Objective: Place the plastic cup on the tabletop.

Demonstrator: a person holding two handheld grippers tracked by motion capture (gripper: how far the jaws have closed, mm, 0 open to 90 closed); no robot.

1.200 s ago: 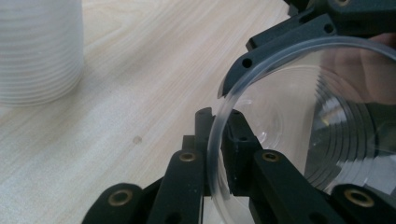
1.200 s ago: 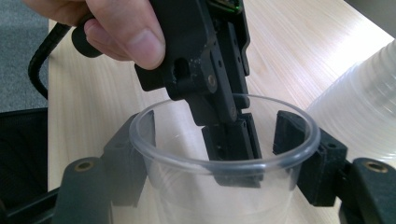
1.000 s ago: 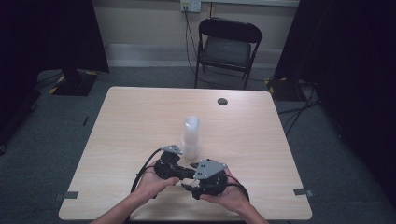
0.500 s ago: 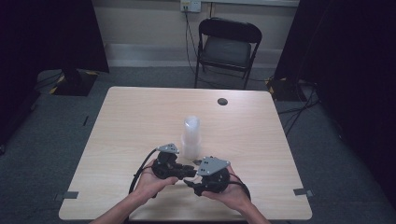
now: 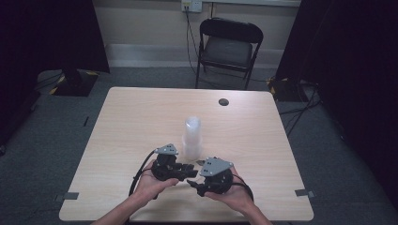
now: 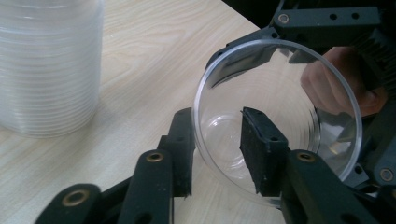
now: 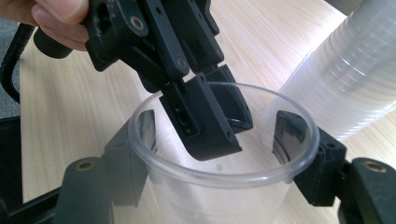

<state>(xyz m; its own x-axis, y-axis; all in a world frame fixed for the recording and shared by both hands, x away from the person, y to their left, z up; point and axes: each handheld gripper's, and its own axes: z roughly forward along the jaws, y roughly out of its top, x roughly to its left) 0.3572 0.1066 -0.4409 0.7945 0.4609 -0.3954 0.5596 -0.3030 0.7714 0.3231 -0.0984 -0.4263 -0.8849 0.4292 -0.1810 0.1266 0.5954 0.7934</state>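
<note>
while two hands hold the black grippers close together near the front edge of the light wooden table [image 5: 131, 122], a single clear plastic cup [image 7: 224, 186] sits between them. the right gripper [image 7: 212, 158] has its two black jaws on the outside of the cup, one on each side of the wall just under the rim, so it is holding the cup. the left gripper [image 6: 219, 149] grips the same cup at its rim, with one jaw inside the cup and the other jaw outside, pinching the thin wall between them. in the right gripper view the left gripper comes down from the top and one of its jaws dips into the open mouth of the cup. in the left gripper view the cup [image 6: 275, 121] lies tipped with its mouth facing the camera, and a bit of the right hand shows through it. a tall stack of clear plastic cups [image 5: 192, 138] stands upright on the table just behind the grippers. farther back on the table is a small dark round thing [image 5: 223, 101], too small to tell what it is. a black folding chair [image 5: 227, 47] stands beyond the far side of the table.
</note>
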